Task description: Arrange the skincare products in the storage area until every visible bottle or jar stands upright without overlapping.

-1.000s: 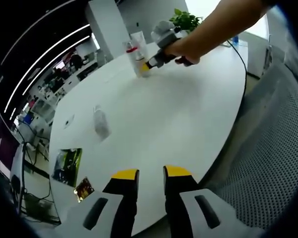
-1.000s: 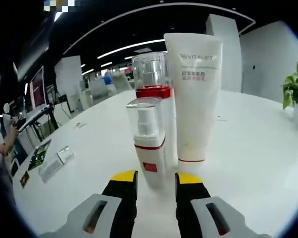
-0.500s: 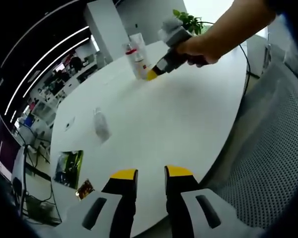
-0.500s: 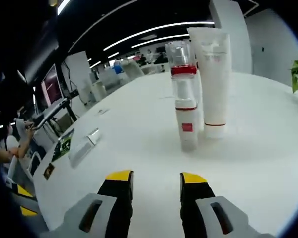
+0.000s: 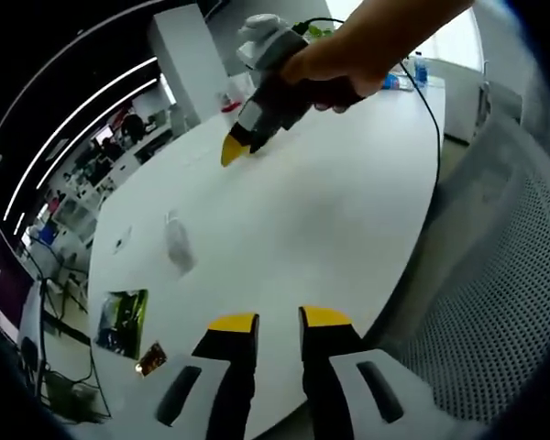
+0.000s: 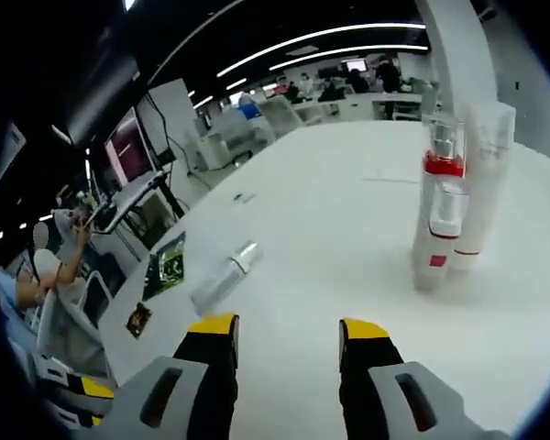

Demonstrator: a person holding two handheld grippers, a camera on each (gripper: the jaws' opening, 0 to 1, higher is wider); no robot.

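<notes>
Three products stand upright and close together at the right of the right gripper view: a tall pump bottle with a red collar (image 6: 439, 165), a smaller red-banded bottle (image 6: 433, 247) in front of it, and a white tube (image 6: 486, 183). A clear bottle (image 6: 222, 280) lies on its side on the white table, also seen as the lying bottle (image 5: 177, 243). My right gripper (image 6: 289, 325) is open and empty, well back from the standing group. A hand holds that right gripper (image 5: 234, 147) over the far table. My left gripper (image 5: 280, 321) hovers open and empty at the near table edge.
A green printed card (image 6: 165, 266) and a small dark card (image 6: 137, 318) lie near the table edge by the lying bottle. A grey mesh chair (image 5: 495, 321) stands beside the table. A black cable (image 5: 433, 110) runs along the far side. A person (image 6: 55, 275) sits beyond the table.
My right gripper has drawn back from the standing bottles, which now look smaller and further right, and its jaws have spread wider. The left gripper has hardly moved.
</notes>
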